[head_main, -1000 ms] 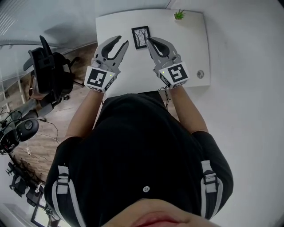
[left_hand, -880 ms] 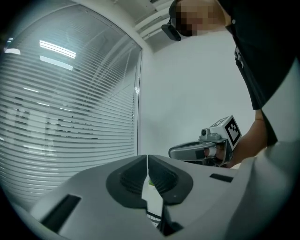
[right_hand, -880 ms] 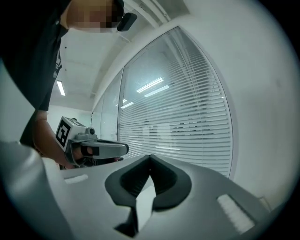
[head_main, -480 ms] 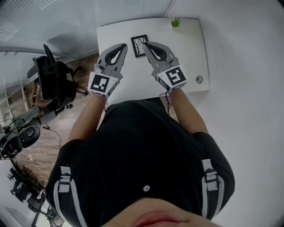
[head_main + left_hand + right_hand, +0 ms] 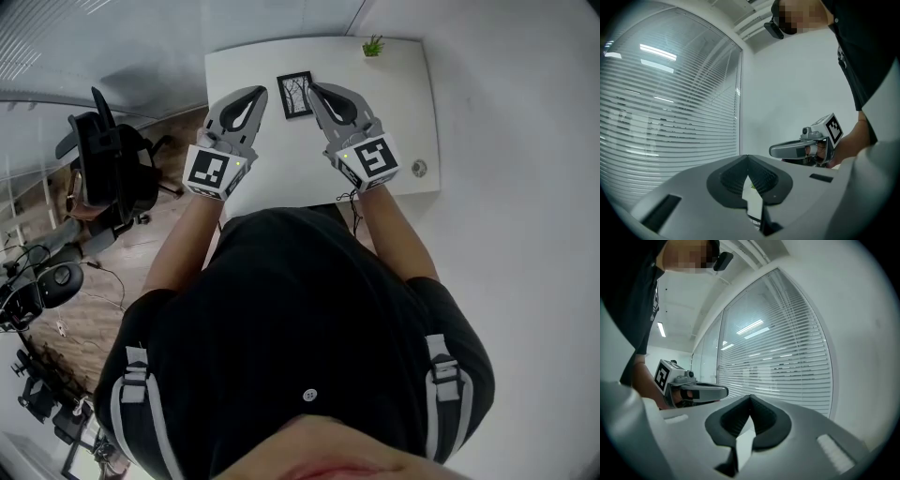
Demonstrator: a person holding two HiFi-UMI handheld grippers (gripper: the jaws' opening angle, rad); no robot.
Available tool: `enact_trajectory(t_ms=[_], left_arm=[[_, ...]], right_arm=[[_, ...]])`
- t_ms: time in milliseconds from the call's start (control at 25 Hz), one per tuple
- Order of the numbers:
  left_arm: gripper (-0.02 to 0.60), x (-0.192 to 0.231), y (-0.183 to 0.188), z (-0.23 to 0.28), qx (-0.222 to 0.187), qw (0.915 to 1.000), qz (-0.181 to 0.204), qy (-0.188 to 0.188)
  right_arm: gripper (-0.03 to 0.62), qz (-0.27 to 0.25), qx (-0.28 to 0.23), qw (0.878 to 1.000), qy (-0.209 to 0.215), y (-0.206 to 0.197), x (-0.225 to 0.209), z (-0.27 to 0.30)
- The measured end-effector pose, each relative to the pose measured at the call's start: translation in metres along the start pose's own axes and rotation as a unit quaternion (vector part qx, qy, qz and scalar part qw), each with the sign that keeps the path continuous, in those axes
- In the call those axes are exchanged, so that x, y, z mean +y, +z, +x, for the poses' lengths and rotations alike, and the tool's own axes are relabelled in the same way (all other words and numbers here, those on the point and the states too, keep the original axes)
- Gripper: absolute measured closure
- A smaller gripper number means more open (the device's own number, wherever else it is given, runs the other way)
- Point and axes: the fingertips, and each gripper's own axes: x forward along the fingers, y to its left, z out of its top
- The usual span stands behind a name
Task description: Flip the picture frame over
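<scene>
A small black picture frame (image 5: 297, 95) with a tree drawing lies flat, picture side up, on the white table (image 5: 394, 112). My left gripper (image 5: 262, 92) hovers just left of the frame, its jaws shut with nothing between them. My right gripper (image 5: 312, 90) hovers at the frame's right edge, also shut and empty. In the left gripper view the shut tips (image 5: 748, 158) point level toward a blinds-covered window, and the right gripper (image 5: 806, 149) shows beside them. In the right gripper view the tips (image 5: 750, 397) meet, with the left gripper (image 5: 693, 391) at the left.
A small green potted plant (image 5: 373, 46) stands at the table's far right corner. A round cable port (image 5: 418, 169) sits near the right edge. A black office chair (image 5: 108, 169) stands on the wooden floor left of the table.
The left gripper's jaws have closed from partly open. Both grippers stay beside the frame; the camera view has shifted slightly.
</scene>
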Motion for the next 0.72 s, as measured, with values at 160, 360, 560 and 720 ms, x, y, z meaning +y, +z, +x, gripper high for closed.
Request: enact_trajectory(t_ms=[160, 360, 560, 720], left_arm=[[0.574, 0.0, -0.003, 0.001, 0.002, 1.0, -0.004, 0.001], [0.574, -0.001, -0.006, 0.003, 0.005, 1.0, -0.008, -0.001], [0.574, 0.003, -0.01, 0.004, 0.009, 0.9999, -0.007, 0.001], [0.574, 0.005, -0.012, 0.004, 0.011, 0.9999, -0.01, 0.002]], right_arm=[[0.585, 0.004, 0.008, 1.0, -0.005, -0.003, -0.002, 0.0], [0.585, 0.006, 0.004, 1.0, 0.003, -0.005, -0.001, 0.001], [0.585, 0.009, 0.006, 1.0, 0.002, -0.007, -0.002, 0.004], [0.585, 0.014, 0.016, 1.0, -0.009, -0.008, -0.005, 0.005]])
